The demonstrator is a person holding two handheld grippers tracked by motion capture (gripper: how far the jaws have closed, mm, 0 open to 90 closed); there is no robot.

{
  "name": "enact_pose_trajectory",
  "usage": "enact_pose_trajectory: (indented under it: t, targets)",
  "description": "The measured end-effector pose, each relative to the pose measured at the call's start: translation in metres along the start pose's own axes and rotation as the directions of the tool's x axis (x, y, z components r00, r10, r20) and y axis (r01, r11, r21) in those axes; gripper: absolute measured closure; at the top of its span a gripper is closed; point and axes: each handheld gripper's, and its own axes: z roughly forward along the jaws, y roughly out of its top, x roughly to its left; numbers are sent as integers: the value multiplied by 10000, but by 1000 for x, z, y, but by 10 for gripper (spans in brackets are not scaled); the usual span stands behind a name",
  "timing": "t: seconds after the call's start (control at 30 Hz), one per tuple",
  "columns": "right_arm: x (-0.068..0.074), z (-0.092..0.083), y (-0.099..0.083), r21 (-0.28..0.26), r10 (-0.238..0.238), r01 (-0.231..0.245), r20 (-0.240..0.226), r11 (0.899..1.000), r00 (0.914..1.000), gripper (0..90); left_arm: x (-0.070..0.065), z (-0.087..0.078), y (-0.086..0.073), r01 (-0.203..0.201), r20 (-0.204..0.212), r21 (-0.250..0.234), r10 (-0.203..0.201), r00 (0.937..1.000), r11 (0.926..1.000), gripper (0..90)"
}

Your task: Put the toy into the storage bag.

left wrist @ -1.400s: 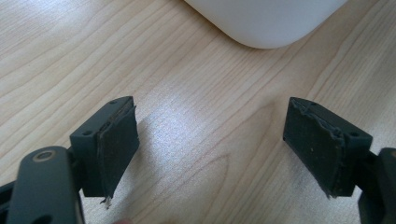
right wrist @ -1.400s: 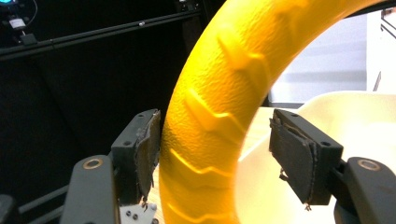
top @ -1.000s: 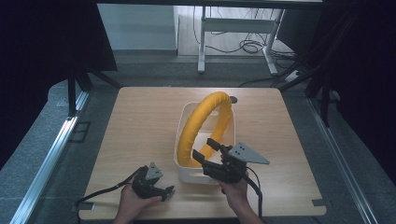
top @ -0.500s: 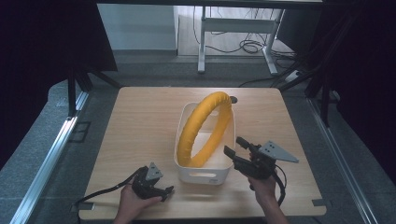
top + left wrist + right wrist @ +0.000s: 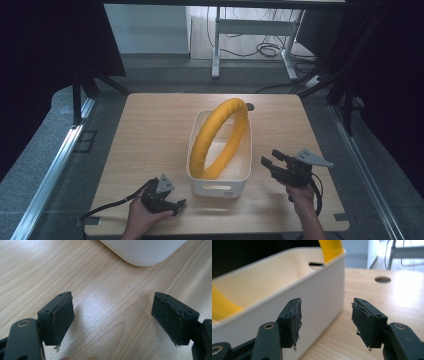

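A thick yellow ring [image 5: 220, 135] stands tilted in a white bin [image 5: 220, 186] at the middle of the wooden table [image 5: 150, 135]. My right gripper [image 5: 270, 161] hovers just right of the bin's right wall [image 5: 317, 290]. Its jaws have just been closing and stand partly apart with nothing between them [image 5: 325, 320]. A strip of the yellow ring [image 5: 330, 247] rises past the bin's far rim. My left gripper [image 5: 177, 204] rests low near the table's front edge, left of the bin. It is wide open over bare wood [image 5: 113, 320], with the bin's corner [image 5: 142, 250] ahead.
A round cable hole [image 5: 249, 106] lies in the table behind the bin, also seen as a hole [image 5: 382, 279] ahead of the right gripper. Black curtains flank the table. A desk frame with cables [image 5: 250, 30] stands on the floor beyond.
The right gripper has swung from over the bin's front edge out to the bin's right side and dropped lower, its jaws narrowing. The left gripper has stayed put.
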Motion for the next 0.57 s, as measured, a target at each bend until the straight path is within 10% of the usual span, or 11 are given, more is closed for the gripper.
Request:
enact_pose_trajectory:
  t: [0.37,0.57]
  targets:
    - [-1,6,-6,198,-118,118,10,9997,9999,409,0,1,0,16,16,-15,-16,10000,10000,183]
    - [-1,16,-15,1204,-244,233,72,9924,9997,388,1,2,1,58,-9,-61,-59,10000,10000,184]
